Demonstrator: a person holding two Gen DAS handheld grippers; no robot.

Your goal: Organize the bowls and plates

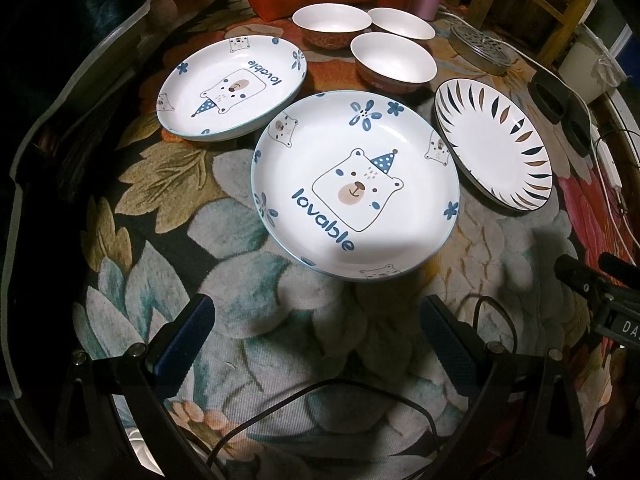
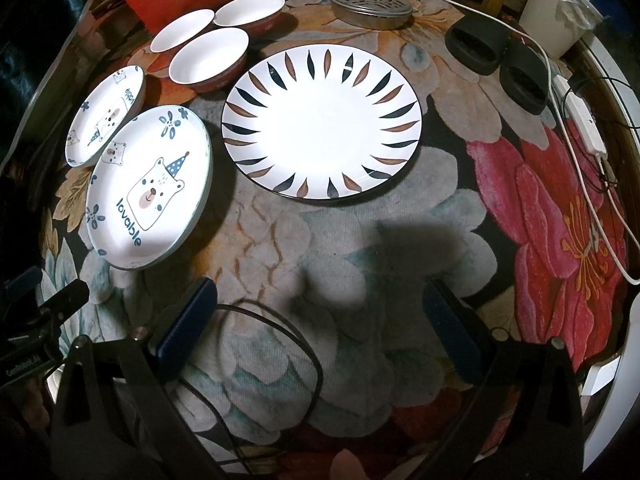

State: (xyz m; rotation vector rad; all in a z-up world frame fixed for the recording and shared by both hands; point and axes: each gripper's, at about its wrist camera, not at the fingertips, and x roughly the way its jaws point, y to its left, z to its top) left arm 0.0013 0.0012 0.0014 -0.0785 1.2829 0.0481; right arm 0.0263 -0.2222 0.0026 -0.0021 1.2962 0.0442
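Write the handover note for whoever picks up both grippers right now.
Left gripper: jaws open, empty, facing the near bear plate.
Right gripper: jaws open, empty, facing the leaf-pattern plate.
Second bear plate lies behind and left of the near one. Three bowls stand clustered at the back, none nested.
Done: nothing stacked yet; all pieces sit separately on the floral cloth.
Left: probably stack the plates, then nest the bowls.
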